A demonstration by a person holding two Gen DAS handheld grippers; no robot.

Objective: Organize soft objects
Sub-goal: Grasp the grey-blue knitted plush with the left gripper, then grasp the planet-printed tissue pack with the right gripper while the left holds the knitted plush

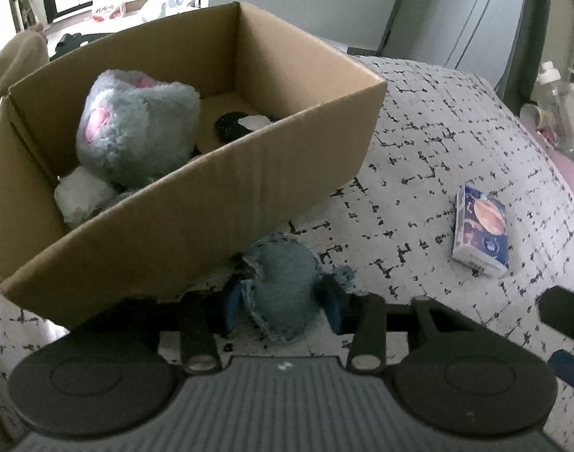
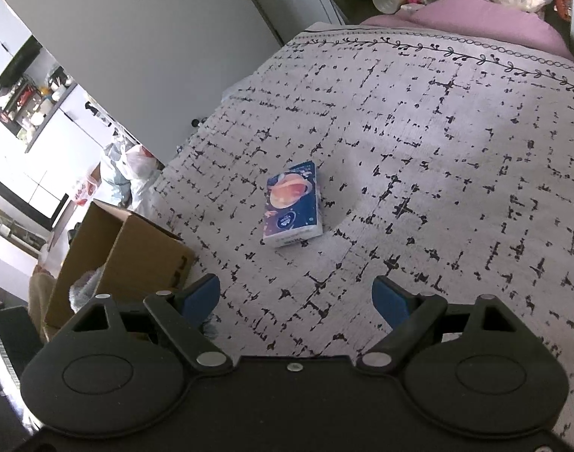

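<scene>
Left gripper clamped on round blue-grey stitched fabric pouch, just beside open brown cardboard box; no clear long axis. Right gripper wide, empty, above patterned white bedspread. Blue planet-print tissue pack flat ahead, long axis pointing away, tilted right.

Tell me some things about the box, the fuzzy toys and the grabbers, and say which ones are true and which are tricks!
1. The left gripper has a blue fuzzy toy between its fingers. True.
2. The cardboard box has nothing in it. False: a big grey and pink plush toy sits inside with other soft things.
3. The right gripper is holding the tissue pack. False: its jaws are open and the pack lies on the bedspread ahead of it.
4. The tissue pack lies outside the box. True.
5. The blue fuzzy toy is already in the box. False: it is on the bedspread beside the box.
</scene>
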